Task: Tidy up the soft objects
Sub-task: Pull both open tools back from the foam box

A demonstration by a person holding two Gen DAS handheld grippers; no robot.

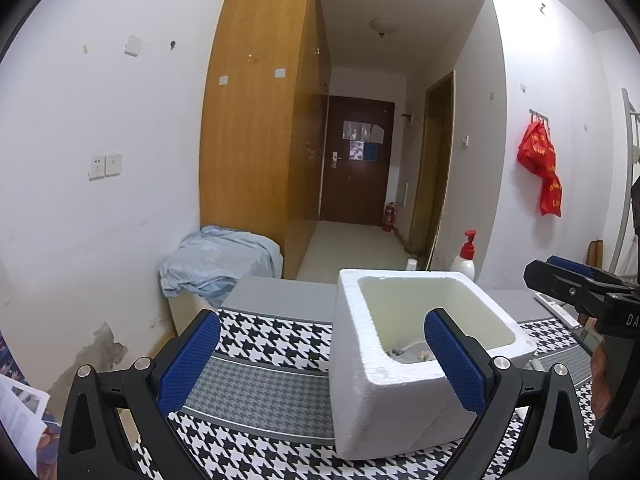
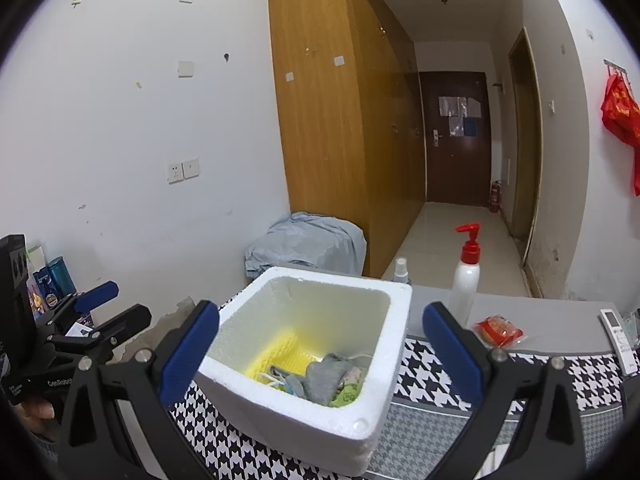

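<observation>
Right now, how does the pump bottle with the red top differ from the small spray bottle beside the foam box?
The pump bottle is much taller than the spray bottle. The pump bottle has a red pump head and an opaque white body; the spray bottle has a white cap and a clear-looking body. The spray bottle stands right behind the foam box; the pump bottle stands further right. Both stand upright on the grey surface.

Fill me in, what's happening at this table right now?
A person holds a hand-held gripper in each hand over a houndstooth tablecloth. Both the left hand-held gripper and the right hand-held gripper are open and empty, on either side of a white foam box. Soft items, including a grey cloth, already lie in the box. A pump bottle and a red packet sit behind it.
</observation>
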